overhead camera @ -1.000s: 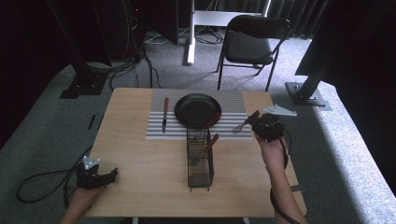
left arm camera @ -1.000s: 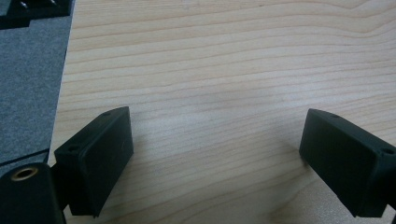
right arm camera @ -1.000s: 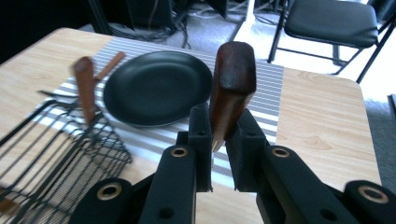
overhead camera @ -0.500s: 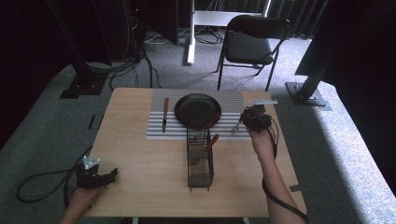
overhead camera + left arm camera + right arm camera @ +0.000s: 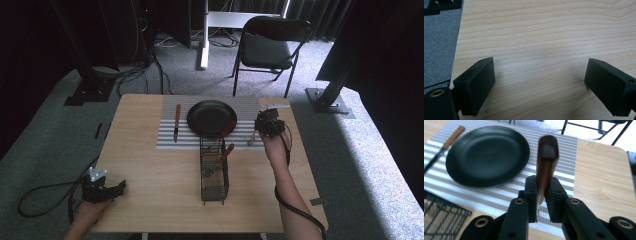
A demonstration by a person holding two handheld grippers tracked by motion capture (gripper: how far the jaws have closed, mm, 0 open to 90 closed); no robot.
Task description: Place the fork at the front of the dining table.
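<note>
My right gripper hovers over the right edge of the striped placemat, just right of the black plate. It is shut on the brown wooden handle of a fork, whose metal end hangs toward the mat. In the right gripper view the right gripper pinches the handle upright, with the black plate behind it. My left gripper rests at the table's near left corner. Its jaws stand wide apart over bare wood in the left gripper view, where the left gripper holds nothing.
A wooden-handled knife lies on the mat left of the plate. A black wire basket with other wooden-handled utensils stands in front of the plate. A black chair is beyond the table's far edge.
My right hand has carried the fork leftward and slightly down, from the table's right edge to the right end of the placemat. The left gripper has stayed put.
</note>
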